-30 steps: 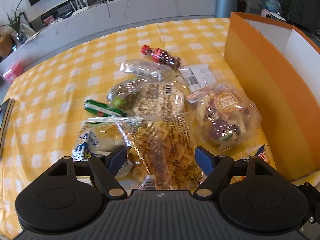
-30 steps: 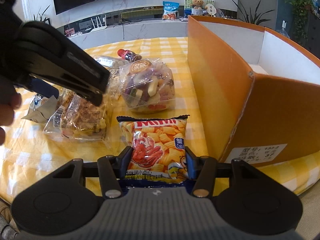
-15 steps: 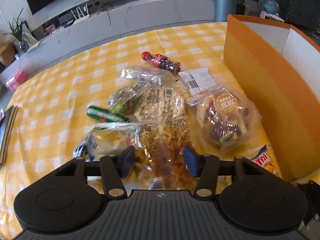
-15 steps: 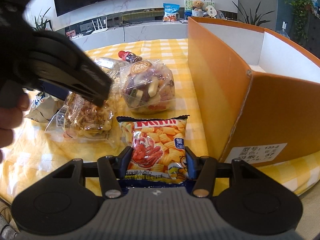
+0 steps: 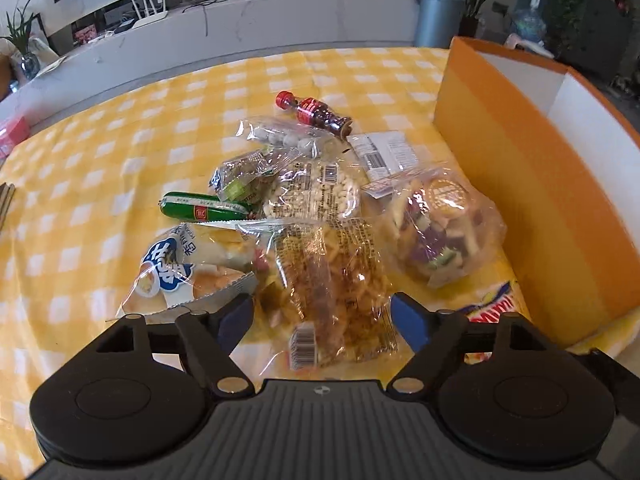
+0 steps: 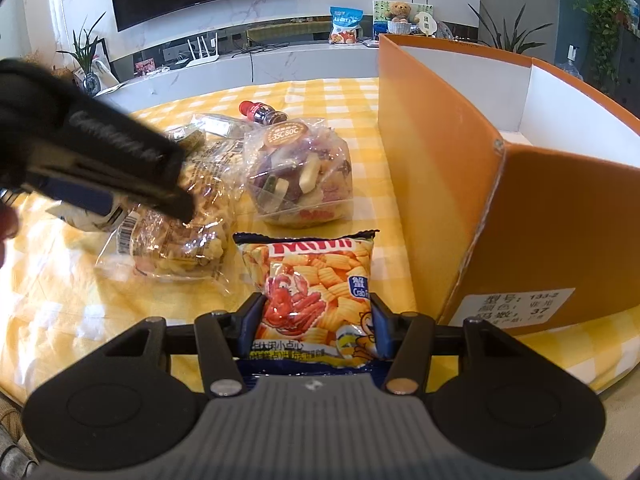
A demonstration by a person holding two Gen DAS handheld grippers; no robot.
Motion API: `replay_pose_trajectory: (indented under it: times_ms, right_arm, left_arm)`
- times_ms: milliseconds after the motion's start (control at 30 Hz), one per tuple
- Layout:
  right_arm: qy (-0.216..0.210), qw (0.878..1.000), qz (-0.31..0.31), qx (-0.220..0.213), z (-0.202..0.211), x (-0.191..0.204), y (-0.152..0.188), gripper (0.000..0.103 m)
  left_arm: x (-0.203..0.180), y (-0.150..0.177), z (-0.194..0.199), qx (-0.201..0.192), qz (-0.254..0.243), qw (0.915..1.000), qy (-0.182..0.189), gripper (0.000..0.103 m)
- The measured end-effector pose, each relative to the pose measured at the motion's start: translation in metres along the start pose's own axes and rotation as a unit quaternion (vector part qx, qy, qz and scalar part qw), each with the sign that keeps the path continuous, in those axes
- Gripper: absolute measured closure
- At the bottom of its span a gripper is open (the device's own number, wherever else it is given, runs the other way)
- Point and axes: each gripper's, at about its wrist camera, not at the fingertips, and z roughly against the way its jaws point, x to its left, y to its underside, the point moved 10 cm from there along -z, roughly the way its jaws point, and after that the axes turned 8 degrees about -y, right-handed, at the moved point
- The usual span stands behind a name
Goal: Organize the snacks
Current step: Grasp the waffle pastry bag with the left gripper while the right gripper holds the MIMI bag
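Several snacks lie on the yellow checked tablecloth (image 5: 100, 152) beside an orange box (image 5: 532, 184). My left gripper (image 5: 322, 316) is open, its fingers on either side of a clear bag of yellow crackers (image 5: 332, 280). That bag also shows in the right wrist view (image 6: 180, 232), under the left gripper (image 6: 100, 160). My right gripper (image 6: 316, 324) is shut on an orange Mimi crab snack bag (image 6: 312, 280), which lies next to the box (image 6: 480, 200).
A clear bag of mixed sweets (image 5: 440, 232), a peanut bag (image 5: 316, 196), a green sausage (image 5: 200, 210), a blue-and-white bread bag (image 5: 180, 268), a small cola bottle (image 5: 316, 114) and other packets lie around. A white counter (image 5: 240, 28) is behind the table.
My left gripper closed partly around the cracker bag half a second ago and has now opened wide again and pulled back. The right gripper has kept its hold on the Mimi bag.
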Motion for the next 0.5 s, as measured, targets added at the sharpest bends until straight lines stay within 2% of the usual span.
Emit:
replay_pose_trajectory:
  times_ms: [100,133,233,333,400,500]
  right_arm:
    - [0.003,1.000,0.005,0.000,0.000,0.001,0.000,0.050]
    - [0.003,1.000,0.006,-0.001,0.000,0.001,0.000,0.050]
    - [0.002,1.000,0.005,0.000,0.000,0.001,0.000,0.050]
    - [0.001,1.000,0.005,-0.001,0.000,0.001,0.000,0.050]
    - [0.001,1.000,0.006,-0.001,0.000,0.001,0.000,0.050]
    - [0.001,1.000,0.006,-0.001,0.001,0.001,0.001,0.050]
  left_arm:
    - [-0.013,-0.001,-0.011,0.008,-0.023,0.9997,0.002,0.006]
    - [-0.014,-0.001,-0.017,0.011,-0.031,0.9994,-0.013,0.001]
    - [-0.017,0.003,-0.037,0.025,-0.037,0.9978,-0.049,0.000]
    - [-0.015,0.005,-0.043,0.021,-0.023,0.9978,-0.059,0.000]
    - [-0.012,0.006,-0.039,0.015,-0.008,0.9980,-0.061,0.008]
    - [-0.010,0.010,-0.032,0.017,-0.034,0.9974,-0.061,0.013]
